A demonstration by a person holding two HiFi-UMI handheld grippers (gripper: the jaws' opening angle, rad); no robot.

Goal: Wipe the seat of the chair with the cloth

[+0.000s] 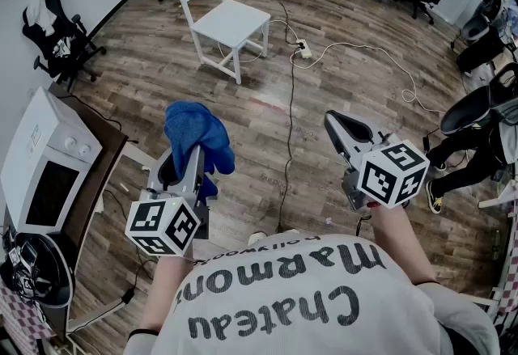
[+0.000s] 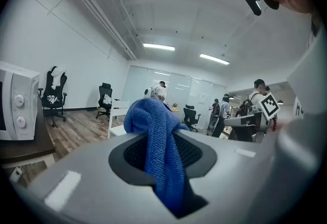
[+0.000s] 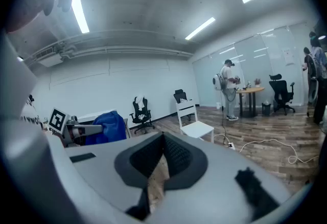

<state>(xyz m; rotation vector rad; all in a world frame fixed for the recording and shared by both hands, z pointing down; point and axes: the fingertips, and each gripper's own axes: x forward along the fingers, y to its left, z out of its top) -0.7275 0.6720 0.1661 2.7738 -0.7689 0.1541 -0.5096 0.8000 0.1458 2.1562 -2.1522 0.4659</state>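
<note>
Carrying in | left hand-held gripper [image 1: 188, 158] clamped on blue cloth [image 1: 197, 133], bunch running along the jaws toward 12 | right hand-held gripper [image 1: 333, 122] closed, empty | white chair [image 1: 230, 21] well off at 12, backrest at 11, seat front facing 5 | advice: close in, press cloth flat on the seat before stroking

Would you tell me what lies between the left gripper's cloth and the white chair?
Only bare wood floor separates cloth and chair, in the head view.
</note>
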